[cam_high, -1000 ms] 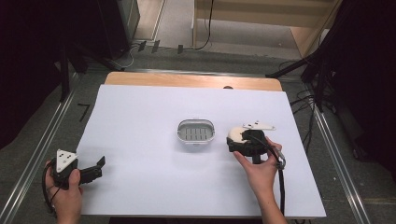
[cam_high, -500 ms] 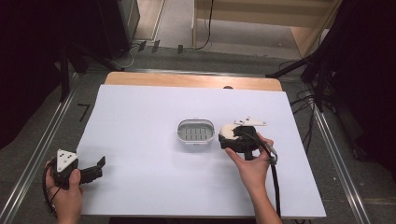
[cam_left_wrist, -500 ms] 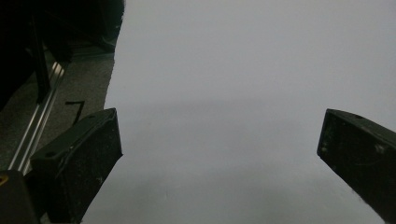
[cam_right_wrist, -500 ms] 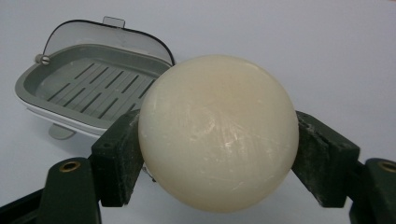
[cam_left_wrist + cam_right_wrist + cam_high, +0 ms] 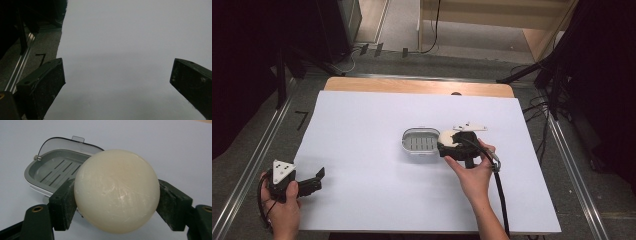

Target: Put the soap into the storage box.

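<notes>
A round cream soap bar point(image 5: 117, 191) sits clamped between the black jaws of my right gripper point(image 5: 117, 202), which is shut on it. Just beyond it lies a grey soap dish point(image 5: 53, 171) with a slotted floor and a clear hinged lid. From above, the right gripper point(image 5: 447, 142) holds the soap bar point(image 5: 446, 137) at the right rim of the soap dish point(image 5: 408, 136) in the middle of the table. My left gripper point(image 5: 314, 180) rests at the table's front left corner, jaws open and nothing between them; its fingers point(image 5: 42, 82) frame bare white tabletop.
A white sheet point(image 5: 362, 150) covers the table, with a wooden strip point(image 5: 412, 86) along the far edge. Metal rails point(image 5: 257, 155) run down both sides. Cables and dark stands lie on the floor beyond the table.
My right gripper has carried the soap bar leftward, from a gap beside the soap dish to its right rim. The left gripper has stayed put.
</notes>
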`<state>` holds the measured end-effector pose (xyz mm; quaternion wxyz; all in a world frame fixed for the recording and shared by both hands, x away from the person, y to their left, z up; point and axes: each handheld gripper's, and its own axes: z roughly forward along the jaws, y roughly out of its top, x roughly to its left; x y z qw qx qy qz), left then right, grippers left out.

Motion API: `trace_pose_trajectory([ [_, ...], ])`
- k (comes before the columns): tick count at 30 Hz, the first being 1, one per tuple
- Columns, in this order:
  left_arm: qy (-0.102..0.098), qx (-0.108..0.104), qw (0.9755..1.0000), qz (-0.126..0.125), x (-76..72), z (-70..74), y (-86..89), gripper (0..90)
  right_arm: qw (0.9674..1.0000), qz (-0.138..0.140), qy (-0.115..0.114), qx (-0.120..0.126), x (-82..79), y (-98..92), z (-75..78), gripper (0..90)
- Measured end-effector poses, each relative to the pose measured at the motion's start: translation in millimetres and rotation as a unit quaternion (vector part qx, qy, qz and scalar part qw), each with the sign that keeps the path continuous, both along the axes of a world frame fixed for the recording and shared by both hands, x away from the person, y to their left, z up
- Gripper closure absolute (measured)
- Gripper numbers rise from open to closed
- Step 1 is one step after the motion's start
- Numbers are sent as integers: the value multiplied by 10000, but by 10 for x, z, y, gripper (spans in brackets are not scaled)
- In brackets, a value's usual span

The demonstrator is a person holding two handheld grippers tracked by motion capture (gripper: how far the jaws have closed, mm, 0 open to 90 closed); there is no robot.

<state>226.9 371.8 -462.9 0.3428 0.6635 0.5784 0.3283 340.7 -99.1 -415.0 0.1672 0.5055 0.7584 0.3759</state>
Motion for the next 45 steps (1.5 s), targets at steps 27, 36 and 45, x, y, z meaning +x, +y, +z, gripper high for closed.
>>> trace_pose_trajectory([
  [27, 6, -19, 10000, 2, 4, -1, 4, 3, 9994, 325, 68, 49, 157, 444, 27, 253],
  [36, 4, -28, 10000, -8, 4, -2, 5, 3, 9991, 381, 154, 40, 201, 576, -19, 253],
  [45, 2, -30, 10000, -17, 4, -2, 5, 3, 9991, 352, 250, -18, 243, 605, -86, 253],
])
